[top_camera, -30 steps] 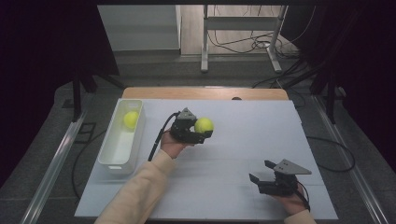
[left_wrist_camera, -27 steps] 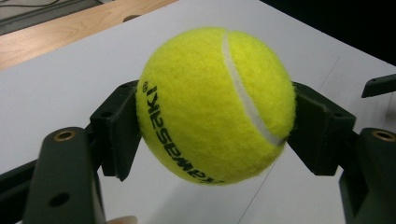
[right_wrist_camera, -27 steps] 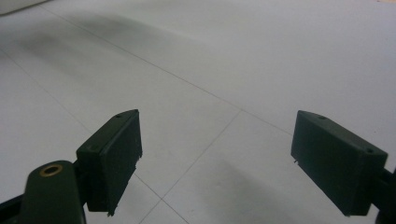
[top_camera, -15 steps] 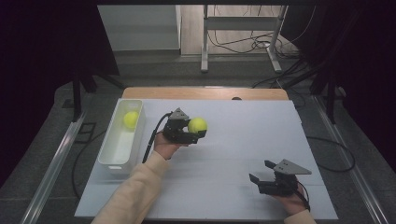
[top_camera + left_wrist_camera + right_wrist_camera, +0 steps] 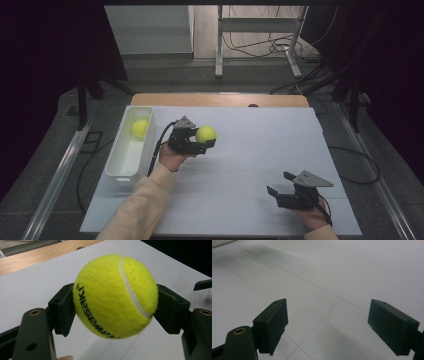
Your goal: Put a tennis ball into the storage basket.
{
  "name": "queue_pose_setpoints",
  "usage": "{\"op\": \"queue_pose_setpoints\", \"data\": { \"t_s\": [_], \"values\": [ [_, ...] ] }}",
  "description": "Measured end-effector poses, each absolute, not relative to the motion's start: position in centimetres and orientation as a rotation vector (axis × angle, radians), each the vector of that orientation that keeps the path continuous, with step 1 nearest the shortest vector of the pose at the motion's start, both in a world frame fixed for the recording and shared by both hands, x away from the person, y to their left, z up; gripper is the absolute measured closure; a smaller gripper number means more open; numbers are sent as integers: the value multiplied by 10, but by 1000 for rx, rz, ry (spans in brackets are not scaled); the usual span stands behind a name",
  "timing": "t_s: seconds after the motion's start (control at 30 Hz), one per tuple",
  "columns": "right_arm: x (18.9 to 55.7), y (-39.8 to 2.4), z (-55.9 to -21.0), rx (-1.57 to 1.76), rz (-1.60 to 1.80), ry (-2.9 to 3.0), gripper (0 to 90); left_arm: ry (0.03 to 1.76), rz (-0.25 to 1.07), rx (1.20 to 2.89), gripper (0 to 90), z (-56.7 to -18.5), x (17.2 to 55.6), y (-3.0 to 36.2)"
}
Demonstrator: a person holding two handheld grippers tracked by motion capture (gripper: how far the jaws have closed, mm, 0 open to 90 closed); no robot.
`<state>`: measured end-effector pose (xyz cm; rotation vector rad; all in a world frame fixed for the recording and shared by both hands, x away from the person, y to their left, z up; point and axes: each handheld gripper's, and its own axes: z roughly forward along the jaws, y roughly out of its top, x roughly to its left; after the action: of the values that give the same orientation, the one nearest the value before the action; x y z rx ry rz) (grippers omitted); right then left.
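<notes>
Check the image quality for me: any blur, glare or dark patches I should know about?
High view: surroundings very dark, white table evenly lit, no glare. Left gripper view: fuzzy yellow tennis ball sharp, black lettering readable. Right gripper view: black jaws crisp, a soft shadow on the table between them.

black lettering on the tennis ball (image 5: 115,297) — partly readable, "awasaki".

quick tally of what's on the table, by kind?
Balls: 2, one in the left tool, one in the bin
Bins: 1
Tools: 2, left, right
Total: 5
</notes>
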<state>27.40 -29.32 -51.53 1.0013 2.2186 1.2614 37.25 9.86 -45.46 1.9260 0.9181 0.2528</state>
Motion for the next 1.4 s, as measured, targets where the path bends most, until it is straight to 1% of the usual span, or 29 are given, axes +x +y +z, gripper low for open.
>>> {"op": "queue_pose_setpoints", "data": {
  "t_s": [0.4, 1.4],
  "values": [
    [274, -293, -515, 1000, 1260, 2219, 171, 937, 255, 1903, 268, -453, 367, 116],
    [274, -293, -516, 1003, 1254, 2221, 171, 963, 251, 1853, 267, -445, 354, 144]
  ]
}}
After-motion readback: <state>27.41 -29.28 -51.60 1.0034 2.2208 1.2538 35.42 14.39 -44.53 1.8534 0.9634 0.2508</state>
